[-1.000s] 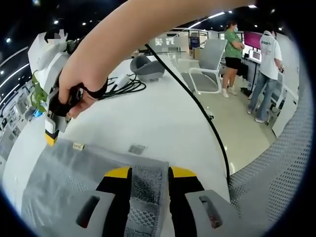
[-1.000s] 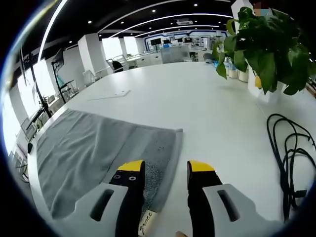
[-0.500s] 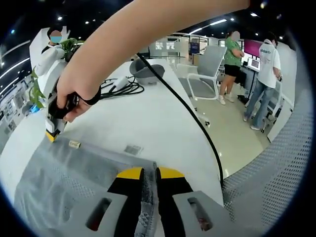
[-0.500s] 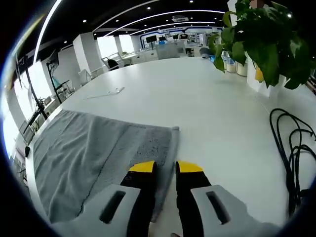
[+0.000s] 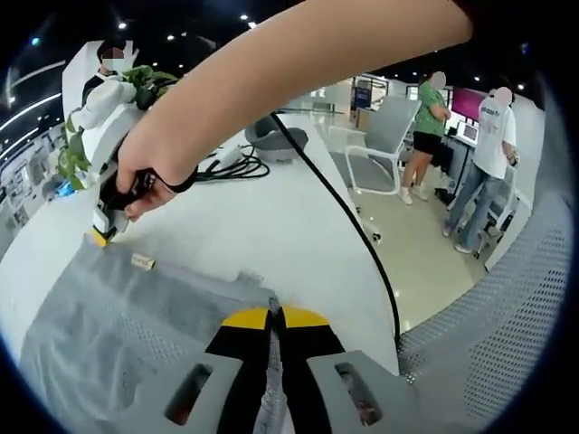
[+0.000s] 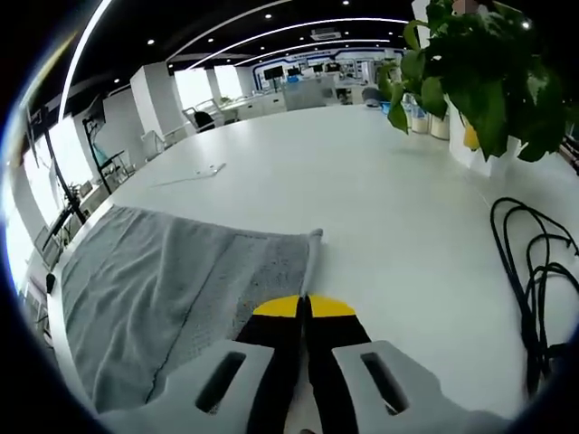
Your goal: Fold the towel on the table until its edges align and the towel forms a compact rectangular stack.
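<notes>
Left gripper view, far left: potted plant [image 5: 72, 154] with green leaves, behind a white gripper body.
Right gripper [image 5: 101, 237]: held in a hand [image 5: 149, 176], yellow tips down at the far corner of the towel [image 5: 99, 334]; jaw gap too small to judge here.
Towel: grey, spread flat on the white table [image 5: 262, 217], small label [image 5: 142, 262] near its far edge.
Left gripper [image 5: 274, 318]: jaws pressed together on a raised ridge of towel edge at the bottom centre.
Middle: black cable [image 5: 353, 235] running from the arm across the table edge; coiled cables [image 5: 226, 163] and a grey round object [image 5: 274, 127] farther back.
Right: office chair [image 5: 380, 122] on the floor, two standing people [image 5: 461, 136] beyond it.

Right gripper view, left: towel [image 6: 163, 289] lying flat on the table [image 6: 362, 181], its near right edge lifted.
Centre: right gripper [image 6: 305, 307], yellow-tipped jaws closed, pinching that lifted towel edge.
Beyond the towel: thin pale strip [image 6: 190, 176] on the tabletop.
Right: potted plant [image 6: 479, 72] at the table's far side, black cables [image 6: 534, 271] looped beside it.
</notes>
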Motion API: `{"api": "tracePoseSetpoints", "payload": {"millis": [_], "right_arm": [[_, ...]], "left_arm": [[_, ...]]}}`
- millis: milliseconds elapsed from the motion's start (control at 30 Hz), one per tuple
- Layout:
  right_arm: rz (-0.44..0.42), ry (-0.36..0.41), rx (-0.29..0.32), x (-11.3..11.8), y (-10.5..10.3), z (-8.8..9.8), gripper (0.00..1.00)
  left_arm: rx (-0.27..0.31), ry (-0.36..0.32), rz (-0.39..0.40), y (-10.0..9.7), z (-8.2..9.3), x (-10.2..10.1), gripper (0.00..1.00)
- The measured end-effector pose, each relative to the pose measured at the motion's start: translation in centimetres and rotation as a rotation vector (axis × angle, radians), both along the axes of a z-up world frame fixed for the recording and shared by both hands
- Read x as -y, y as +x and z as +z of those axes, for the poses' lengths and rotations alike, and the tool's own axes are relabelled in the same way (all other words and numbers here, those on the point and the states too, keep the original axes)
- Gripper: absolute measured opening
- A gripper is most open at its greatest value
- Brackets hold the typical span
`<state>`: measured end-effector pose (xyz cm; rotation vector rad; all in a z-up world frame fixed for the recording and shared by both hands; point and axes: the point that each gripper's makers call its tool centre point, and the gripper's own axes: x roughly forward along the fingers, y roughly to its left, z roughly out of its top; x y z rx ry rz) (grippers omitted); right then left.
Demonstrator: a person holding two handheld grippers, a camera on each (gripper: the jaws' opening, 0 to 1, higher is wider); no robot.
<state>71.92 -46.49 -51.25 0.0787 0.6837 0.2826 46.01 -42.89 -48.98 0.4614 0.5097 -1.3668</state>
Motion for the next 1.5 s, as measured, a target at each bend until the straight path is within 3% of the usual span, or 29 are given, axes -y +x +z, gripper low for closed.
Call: {"api": "tracePoseSetpoints", "payload": {"millis": [367,600,833,1133,1500], "right_arm": [[-0.013,0.000,0.040,0.2,-0.7,2.8,0.00],[-0.046,-0.002,0.054,1.8,-0.6,4.5,0.00],[-0.085,0.021,0.061,2.7,-1.9,6.2,0.00],[-0.088,0.044,0.097,1.2,-1.8,9.1,0.00],[-0.055,0.072,0.154,-2.8,-1.4,13.0,0.00]], "left_arm": [[0.006,-0.046,-0.009,-0.5,2.7,0.4,0.03],[0.017,-0.102,-0.020,-1.0,4.9,1.4,0.03],[0.025,-0.154,-0.027,-1.5,7.1,1.5,0.03],[0.060,-0.179,-0.023,-1.5,9.5,-0.2,0.03],[0.097,-0.227,0.028,-0.8,13.4,-4.2,0.03]]}}
